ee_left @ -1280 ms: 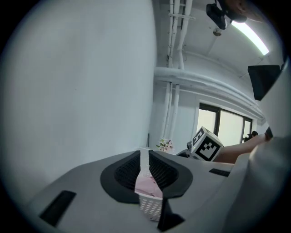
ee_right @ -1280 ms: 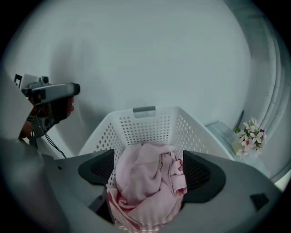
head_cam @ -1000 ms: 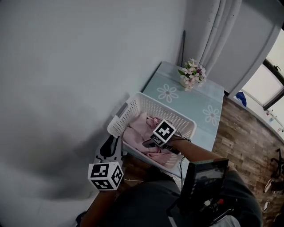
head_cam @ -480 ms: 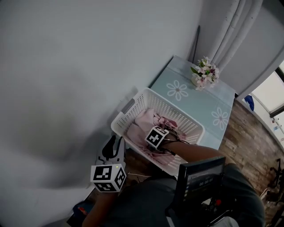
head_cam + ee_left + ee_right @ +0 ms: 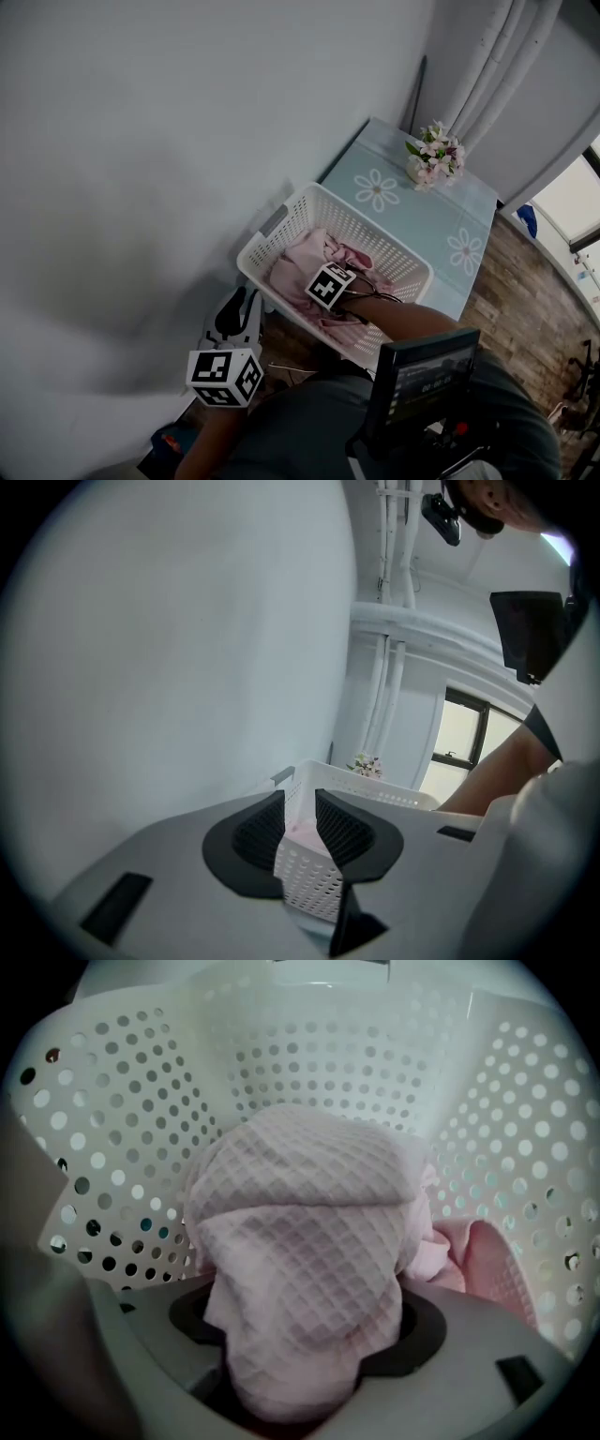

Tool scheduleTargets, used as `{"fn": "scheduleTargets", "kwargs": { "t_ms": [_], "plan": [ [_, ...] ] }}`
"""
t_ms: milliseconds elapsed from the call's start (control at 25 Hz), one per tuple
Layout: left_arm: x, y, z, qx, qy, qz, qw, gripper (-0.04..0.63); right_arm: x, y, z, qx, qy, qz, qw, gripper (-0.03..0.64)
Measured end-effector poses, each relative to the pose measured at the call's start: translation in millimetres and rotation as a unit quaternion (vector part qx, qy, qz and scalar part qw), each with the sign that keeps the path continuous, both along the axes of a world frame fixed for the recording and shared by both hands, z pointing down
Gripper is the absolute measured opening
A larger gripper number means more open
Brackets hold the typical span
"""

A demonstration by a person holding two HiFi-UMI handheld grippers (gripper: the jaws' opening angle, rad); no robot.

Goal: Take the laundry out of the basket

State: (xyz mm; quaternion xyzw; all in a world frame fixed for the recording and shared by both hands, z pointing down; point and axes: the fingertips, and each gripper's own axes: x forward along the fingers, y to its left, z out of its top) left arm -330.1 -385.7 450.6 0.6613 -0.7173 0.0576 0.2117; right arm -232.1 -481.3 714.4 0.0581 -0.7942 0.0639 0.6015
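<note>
A room in someone's home.
Vase of flowers (image 5: pixel 432 157) at one o'clock on a daisy-print bench (image 5: pixel 422 221); curtains (image 5: pixel 492 66), wood floor (image 5: pixel 525 300).

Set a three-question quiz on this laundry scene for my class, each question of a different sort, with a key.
1. True or false: the left tongs are inside the white basket.
2. Multiple choice: what sits between the right tongs? A) a sock B) pink waffle cloth C) nothing
3. Fill in: on the table beyond the basket stands a bunch of ____.
Key: 1 false; they are outside it, by its near corner. 2 B; the tongs have just been closing round it. 3 flowers.
</note>
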Motion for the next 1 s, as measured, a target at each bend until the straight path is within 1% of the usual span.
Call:
{"fn": "scheduleTargets", "kwargs": {
  "t_ms": [40,80,160,280,440,640,720,760,800,880,1000],
  "plan": [
    [1,2,-1,0.002,0.001,0.002,1.0,0.106,0,0,-1,0.003,-0.001,0.0,1.0,0.381],
    [3,3,-4,0.006,0.002,0.007,1.0,0.106,1,0,-2,0.005,-0.001,0.0,1.0,0.357],
    [9,5,-9,0.017,0.002,0.022,0.9996,0.106,1,1,-4,0.01,-0.003,-0.004,1.0,0.333],
    [17,9,-19,0.03,-0.011,0.045,0.9985,0.106,1,-1,-10,0.019,-0.014,-0.007,1.0,0.294],
    [19,20,-33,0.044,-0.031,0.055,0.9971,0.106,-2,-6,-34,0.019,-0.046,0.01,0.999,0.281],
    [23,26,-45,0.065,-0.028,0.066,0.9953,0.104,-5,-11,-86,0.028,-0.106,0.037,0.993,0.278],
    [26,26,-52,0.078,-0.028,0.076,0.9937,0.104,0,-9,-107,0.031,-0.123,0.055,0.99,0.278],
    [29,27,-57,0.086,-0.028,0.082,0.9925,0.104,2,-7,-118,0.033,-0.138,0.064,0.988,0.278],
    [31,28,-62,0.096,-0.027,0.087,0.9912,0.104,2,-5,-134,0.037,-0.164,0.069,0.983,0.278],
    [34,31,-74,0.112,-0.029,0.088,0.9894,0.092,2,-3,-165,0.053,-0.217,0.08,0.971,0.278],
    [31,36,-87,0.133,-0.037,0.079,0.9873,0.034,9,-2,-206,0.069,-0.268,0.109,0.955,0.278]
  ]
}}
